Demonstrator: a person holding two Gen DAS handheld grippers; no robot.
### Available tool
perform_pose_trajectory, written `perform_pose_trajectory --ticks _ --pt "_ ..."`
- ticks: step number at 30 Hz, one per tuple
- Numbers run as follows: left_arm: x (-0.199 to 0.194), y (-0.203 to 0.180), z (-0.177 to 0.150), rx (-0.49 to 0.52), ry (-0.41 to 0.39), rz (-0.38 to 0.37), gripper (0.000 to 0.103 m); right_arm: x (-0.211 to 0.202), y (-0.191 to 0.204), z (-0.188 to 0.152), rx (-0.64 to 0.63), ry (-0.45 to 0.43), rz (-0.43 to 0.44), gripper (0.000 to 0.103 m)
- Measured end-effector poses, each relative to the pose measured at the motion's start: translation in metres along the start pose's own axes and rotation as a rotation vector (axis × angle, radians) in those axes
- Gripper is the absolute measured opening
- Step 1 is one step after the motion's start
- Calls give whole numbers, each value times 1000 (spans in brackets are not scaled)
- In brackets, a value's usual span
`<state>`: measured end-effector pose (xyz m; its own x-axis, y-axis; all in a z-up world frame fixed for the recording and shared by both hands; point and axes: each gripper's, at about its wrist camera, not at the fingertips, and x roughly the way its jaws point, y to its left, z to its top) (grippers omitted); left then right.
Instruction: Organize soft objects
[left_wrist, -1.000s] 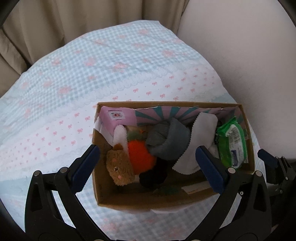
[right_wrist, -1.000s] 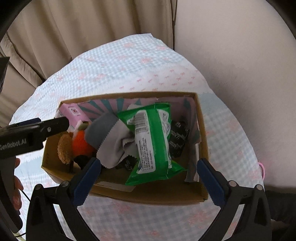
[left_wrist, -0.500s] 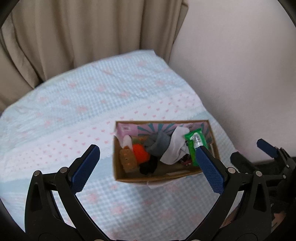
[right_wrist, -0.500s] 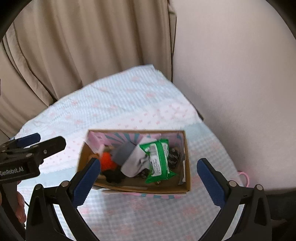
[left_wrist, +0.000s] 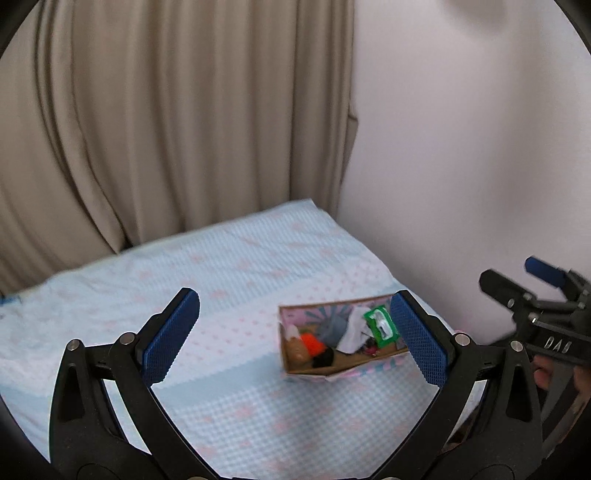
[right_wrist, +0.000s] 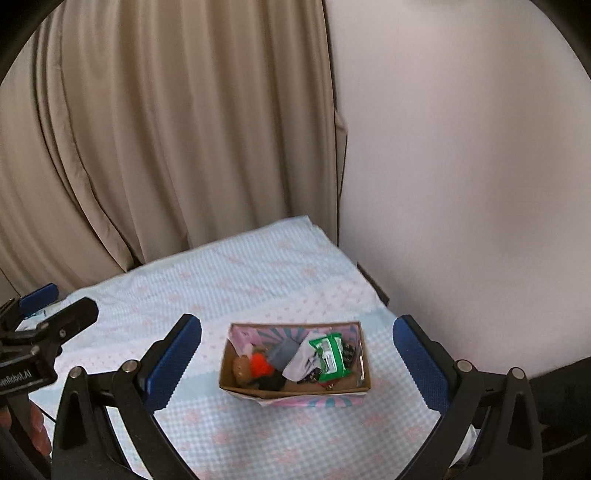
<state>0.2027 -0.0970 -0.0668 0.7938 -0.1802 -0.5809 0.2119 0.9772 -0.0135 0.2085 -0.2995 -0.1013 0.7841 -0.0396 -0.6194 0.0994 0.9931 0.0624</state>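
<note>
A cardboard box (left_wrist: 295, 363) (right_wrist: 295, 391) sits on the bed near its right edge. It holds a green wipes pack (left_wrist: 380, 326) (right_wrist: 328, 356), grey and white cloths (left_wrist: 334, 325) (right_wrist: 291, 356), an orange plush (left_wrist: 312, 341) (right_wrist: 260, 365), a brown plush (left_wrist: 295, 349) (right_wrist: 241, 367) and a pink packet (right_wrist: 242, 338). My left gripper (left_wrist: 295, 338) is open and empty, well back from the box. My right gripper (right_wrist: 297, 362) is open and empty, also well back and above. Each gripper shows at the edge of the other's view.
The bed (left_wrist: 229, 269) (right_wrist: 258, 273) has a light blue and pink checked cover. Beige curtains (left_wrist: 166, 122) hang behind it. A plain wall (left_wrist: 461, 147) runs along the bed's right side.
Both grippers have pulled far back and up from the box, which now looks small. Both stay open and empty. The box contents have not moved.
</note>
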Motion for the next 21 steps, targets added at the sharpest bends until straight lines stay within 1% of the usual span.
perform_pose_trajectory --ticks 2,6,9,13,16,21 --pt "-19 5 -1 -5 -33 7 103 -20 8 2 -2 -30 -3 103" --pt "-50 15 -3 -25 -99 21 103 -46 18 -1 -2 -81 -5 103" --pt "-62 16 -5 -27 -139 25 103 -61 22 -5 1 -112 -16 103" --pt "-71 11 -8 -9 -171 18 103 -72 25 -10 -1 -152 -47 103" --pt "-71 7 -9 11 -186 27 103 -76 24 -12 1 -165 -52 103" --pt "-76 5 -9 20 -201 20 103 -76 23 -12 11 -179 -59 103"
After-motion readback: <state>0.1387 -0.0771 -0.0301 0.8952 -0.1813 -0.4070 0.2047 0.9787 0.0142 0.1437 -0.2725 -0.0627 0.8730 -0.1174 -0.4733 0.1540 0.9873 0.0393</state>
